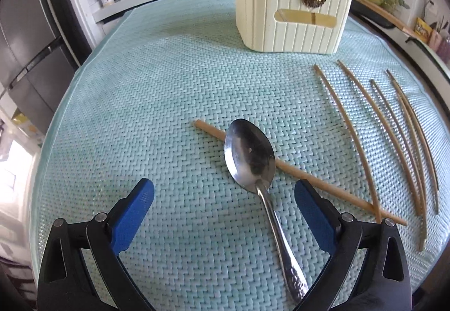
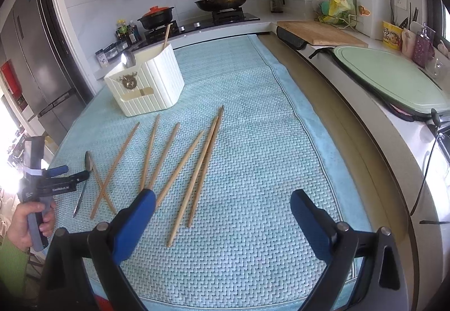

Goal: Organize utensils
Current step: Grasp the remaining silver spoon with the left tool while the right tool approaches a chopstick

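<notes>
A steel spoon [image 1: 250,156] lies on the blue woven mat [image 1: 168,85], its bowl resting across a wooden chopstick [image 1: 309,180]. My left gripper [image 1: 225,198] is open, its blue pads on either side of the spoon's handle, not touching it. Several more chopsticks [image 1: 393,128] lie to the right. A cream utensil holder [image 1: 292,7] stands at the back with a spoon and a chopstick in it. In the right wrist view, my right gripper [image 2: 222,205] is open and empty above the mat, near the loose chopsticks [image 2: 197,170]. The left gripper [image 2: 67,173], spoon [image 2: 88,161] and holder [image 2: 146,83] show there too.
A stove with a red-lidded pot [image 2: 156,17] and a wok [image 2: 222,0] is behind the mat. A wooden cutting board [image 2: 320,32] and a green tray [image 2: 393,77] lie on the counter at right. A fridge [image 2: 36,57] stands at left.
</notes>
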The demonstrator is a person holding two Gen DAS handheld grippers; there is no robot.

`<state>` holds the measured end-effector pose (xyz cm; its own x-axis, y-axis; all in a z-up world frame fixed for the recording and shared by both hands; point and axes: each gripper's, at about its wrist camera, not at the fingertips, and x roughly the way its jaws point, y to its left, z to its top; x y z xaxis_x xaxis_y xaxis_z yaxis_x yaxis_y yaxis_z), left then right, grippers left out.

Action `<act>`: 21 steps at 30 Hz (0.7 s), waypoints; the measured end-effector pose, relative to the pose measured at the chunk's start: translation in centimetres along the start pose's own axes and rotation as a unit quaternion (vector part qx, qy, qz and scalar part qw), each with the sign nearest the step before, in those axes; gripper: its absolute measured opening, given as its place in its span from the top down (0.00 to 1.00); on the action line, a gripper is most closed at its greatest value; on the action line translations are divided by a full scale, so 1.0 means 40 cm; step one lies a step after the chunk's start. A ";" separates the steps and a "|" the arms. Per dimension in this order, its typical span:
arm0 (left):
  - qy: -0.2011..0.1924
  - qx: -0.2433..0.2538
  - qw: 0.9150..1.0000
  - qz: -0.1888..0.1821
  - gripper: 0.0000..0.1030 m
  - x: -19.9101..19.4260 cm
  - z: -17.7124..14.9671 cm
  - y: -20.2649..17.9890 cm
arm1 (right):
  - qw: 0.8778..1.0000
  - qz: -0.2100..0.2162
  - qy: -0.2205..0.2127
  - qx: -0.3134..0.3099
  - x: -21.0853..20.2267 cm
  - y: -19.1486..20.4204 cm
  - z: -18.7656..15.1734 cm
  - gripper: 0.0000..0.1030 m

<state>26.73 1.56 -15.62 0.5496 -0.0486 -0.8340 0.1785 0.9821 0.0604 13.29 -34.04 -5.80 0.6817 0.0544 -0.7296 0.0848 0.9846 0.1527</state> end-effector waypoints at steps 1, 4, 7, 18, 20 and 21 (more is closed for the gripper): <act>0.005 0.001 1.000 0.000 0.09 0.011 0.004 -0.003 | 1.000 0.001 0.002 0.000 0.002 -0.002 -0.001 0.05; 0.005 -0.006 1.000 -0.010 0.11 0.022 0.021 0.000 | 1.000 0.007 0.011 0.006 0.011 -0.015 0.005 0.05; 0.007 -0.006 1.000 -0.023 0.16 0.029 0.036 0.002 | 0.998 0.030 0.027 0.037 0.035 -0.038 0.027 0.05; -0.006 0.024 0.998 -0.052 0.64 0.010 0.038 -0.035 | 0.992 0.061 0.050 0.095 0.074 -0.042 0.043 0.05; -0.007 0.026 0.998 -0.050 0.64 0.010 0.040 -0.038 | 0.992 0.061 0.052 0.094 0.076 -0.040 0.042 0.05; -0.008 0.024 0.998 -0.051 0.64 0.010 0.039 -0.038 | 0.992 0.061 0.053 0.095 0.079 -0.040 0.043 0.05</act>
<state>27.94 -0.22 -15.19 0.5400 -0.1514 -0.8279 0.2723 0.9622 0.0017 16.55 -35.71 -7.20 0.6158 0.1983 -0.7626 0.1485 0.9213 0.3595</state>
